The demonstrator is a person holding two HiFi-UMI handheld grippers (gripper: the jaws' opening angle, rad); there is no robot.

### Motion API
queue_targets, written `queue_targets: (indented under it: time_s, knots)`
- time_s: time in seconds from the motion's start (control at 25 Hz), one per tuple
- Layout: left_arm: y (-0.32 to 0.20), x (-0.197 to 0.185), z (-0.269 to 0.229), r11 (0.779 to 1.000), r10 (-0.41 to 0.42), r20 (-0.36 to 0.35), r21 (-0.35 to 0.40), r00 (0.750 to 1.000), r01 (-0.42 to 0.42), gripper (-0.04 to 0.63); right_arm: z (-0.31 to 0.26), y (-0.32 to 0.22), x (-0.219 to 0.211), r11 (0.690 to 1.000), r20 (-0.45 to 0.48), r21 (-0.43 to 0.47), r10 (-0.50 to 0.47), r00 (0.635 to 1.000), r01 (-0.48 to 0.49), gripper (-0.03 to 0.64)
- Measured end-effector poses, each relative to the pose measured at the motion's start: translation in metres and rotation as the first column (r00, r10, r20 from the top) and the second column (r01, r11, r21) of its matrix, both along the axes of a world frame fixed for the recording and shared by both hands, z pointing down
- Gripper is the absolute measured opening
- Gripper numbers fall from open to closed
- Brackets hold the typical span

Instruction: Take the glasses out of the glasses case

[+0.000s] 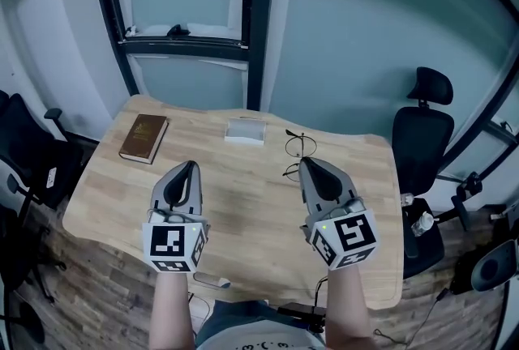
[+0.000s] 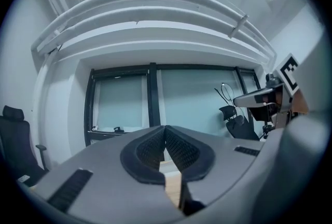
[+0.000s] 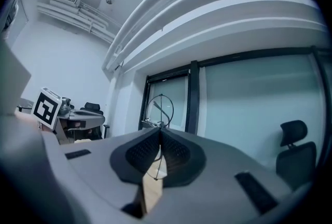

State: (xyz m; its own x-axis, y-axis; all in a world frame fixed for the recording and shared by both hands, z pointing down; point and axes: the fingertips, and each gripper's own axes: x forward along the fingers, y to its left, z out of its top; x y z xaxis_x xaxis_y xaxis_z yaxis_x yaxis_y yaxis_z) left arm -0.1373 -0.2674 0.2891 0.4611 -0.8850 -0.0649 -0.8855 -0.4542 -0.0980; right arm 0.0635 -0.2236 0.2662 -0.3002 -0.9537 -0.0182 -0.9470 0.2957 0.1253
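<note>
At the tip of the right gripper (image 1: 312, 166), the glasses (image 1: 297, 147) were held clear of the table (image 1: 243, 211), with the jaws clamped on a thin wire part of the frame. In the right gripper view, one round lens ring stood above the pad tips and a wire ran down between the pads. Which part of the frame was pinched could not be determined. The glasses case (image 1: 245, 130) lay on the table beyond both grippers, near the far edge and apart from the glasses, so the removal step appeared complete. The left gripper (image 1: 188, 166) was closed at its tips with nothing between them. A book (image 1: 144, 138) lay at the table's left side. The glasses were judged light, thin-framed and easily bent, with lenses liable to scratching. They were best gripped at the bridge or near a hinge with low force, never on a lens, and set down with the lenses facing up.
</note>
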Motion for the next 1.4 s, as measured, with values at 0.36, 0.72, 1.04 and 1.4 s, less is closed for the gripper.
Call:
queue_targets:
  time_s: [0.36, 0.72, 1.04, 1.4]
  knots:
    - [0.037, 0.024, -0.014, 0.999, 0.001, 0.002, 0.035, 1.0, -0.001, 0.015, -0.003, 0.035, 0.013, 0.999, -0.004, 0.036, -0.001, 1.0, 0.001, 0.015]
    - [0.03, 0.037, -0.024, 0.997, 0.048, -0.001, 0.052, 0.999, -0.048, 0.015, -0.014, 0.037, 0.015, 0.998, -0.006, 0.061, 0.035, 0.999, -0.034, 0.017]
    - [0.017, 0.029, -0.036, 0.994, 0.075, 0.001, 0.079, 0.997, -0.075, 0.015, -0.019, 0.028, 0.01, 0.995, 0.01, 0.075, 0.068, 0.998, -0.068, 0.015]
    - [0.0, 0.014, -0.041, 0.993, 0.079, -0.007, 0.09, 0.997, -0.078, 0.015, -0.023, 0.011, 0.0, 0.993, 0.003, 0.084, 0.087, 0.996, -0.087, 0.015]
